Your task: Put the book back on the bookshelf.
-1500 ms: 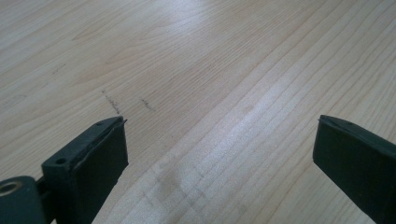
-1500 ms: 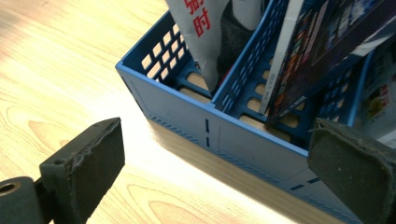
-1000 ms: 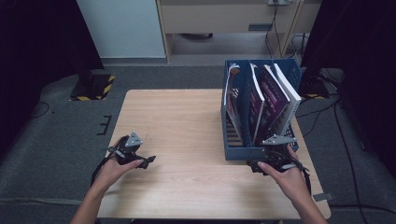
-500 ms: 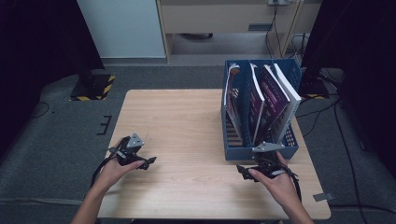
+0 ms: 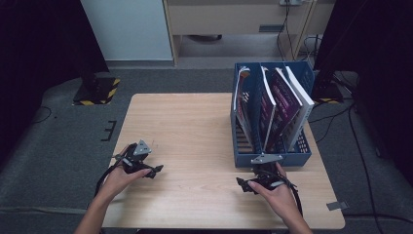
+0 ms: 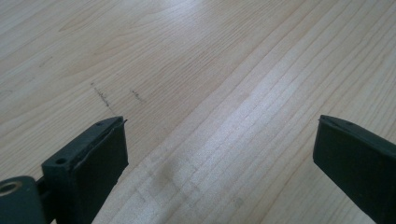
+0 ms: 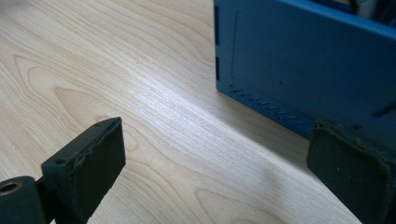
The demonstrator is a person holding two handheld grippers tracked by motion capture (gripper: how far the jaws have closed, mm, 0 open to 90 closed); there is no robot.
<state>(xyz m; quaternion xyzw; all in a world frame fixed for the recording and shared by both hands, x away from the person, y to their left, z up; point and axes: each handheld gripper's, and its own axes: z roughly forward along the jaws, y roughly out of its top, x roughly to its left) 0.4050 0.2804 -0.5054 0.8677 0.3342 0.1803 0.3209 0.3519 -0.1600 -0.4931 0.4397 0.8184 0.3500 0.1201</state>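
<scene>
Pale wood surface, rectangular, visible grain, a few faint dark scuffs in the left gripper view. Grey carpet floor around it, dark curtains at both sides, a light cabinet and a wooden shelf unit at the back. A yellow-and-black striped block sits on the floor off the far left corner. Cables trail on the floor at right.

Blue plastic file rack stands at the right edge of the surface, toward the far right corner; slotted base, smooth near wall with small vent slits. Several books stand upright in it, leaning right, purple and white covers, glossy.

Right gripper lies near the near edge, just in front of the rack's near wall and apart from it. Jaws spread wide, nothing between them. In the right gripper view the rack rises beyond and toward the right-hand jaw; bare wood lies in the gap.

Left gripper rests toward the near left corner, well apart from the rack. Jaws spread, black with matte pads, bare wood between them.
</scene>
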